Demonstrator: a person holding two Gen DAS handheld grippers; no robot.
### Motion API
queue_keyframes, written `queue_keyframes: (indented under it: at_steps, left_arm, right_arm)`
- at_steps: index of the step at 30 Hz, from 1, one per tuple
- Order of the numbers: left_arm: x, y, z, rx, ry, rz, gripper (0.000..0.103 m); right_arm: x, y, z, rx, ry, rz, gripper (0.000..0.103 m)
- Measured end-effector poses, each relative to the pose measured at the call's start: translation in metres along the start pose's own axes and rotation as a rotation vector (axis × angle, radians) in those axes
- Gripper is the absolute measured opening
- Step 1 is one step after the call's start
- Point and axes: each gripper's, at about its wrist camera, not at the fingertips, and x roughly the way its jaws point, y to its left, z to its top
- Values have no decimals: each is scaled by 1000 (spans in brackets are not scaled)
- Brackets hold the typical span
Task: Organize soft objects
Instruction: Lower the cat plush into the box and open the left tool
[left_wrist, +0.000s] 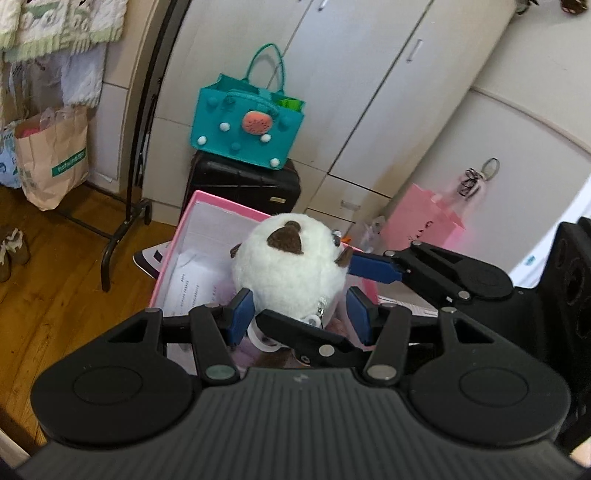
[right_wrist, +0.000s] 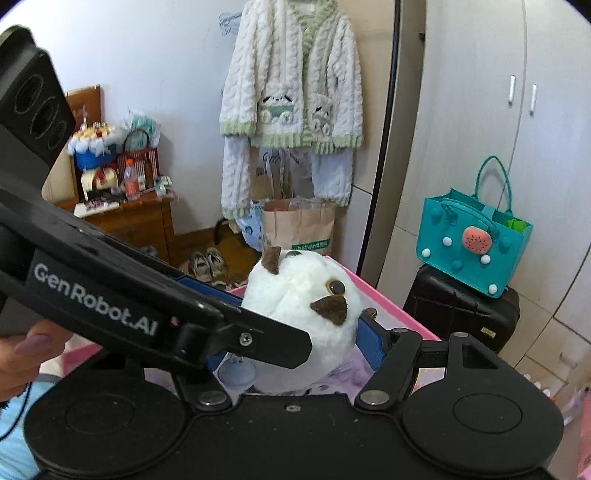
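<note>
The white plush toy (left_wrist: 288, 273) sits between both grippers, carried just above the pink box (left_wrist: 192, 236) ahead of them. The right gripper (right_wrist: 295, 332) pinches its round body from either side. The left gripper (left_wrist: 299, 314) is narrowed at the toy's underside, by its keychain; whether its pads truly press, I cannot tell. Papers and something purplish already lie in the box below the grippers. I judge the toy is near its place but not yet set down; release remains.
</note>
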Motion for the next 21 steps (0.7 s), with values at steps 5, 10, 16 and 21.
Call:
queue_keyframes:
  at_steps: [5, 10, 16, 21]
  left_arm:
    - [12, 8, 1, -16, 1, 56, 54]
    - [-1, 1, -3, 73, -95, 197, 56]
    - [-32, 3, -7, 67, -110, 196, 58]
    - [-56, -14, -16, 130, -134, 202, 63]
  right_arm:
    - [19, -4, 0, -38, 33, 3, 75]
    - [14, -12, -6, -1, 24, -27, 75]
    - [-24, -17, -28, 124, -4, -10, 76]
    - [-66, -16, -54, 244, -43, -30, 76]
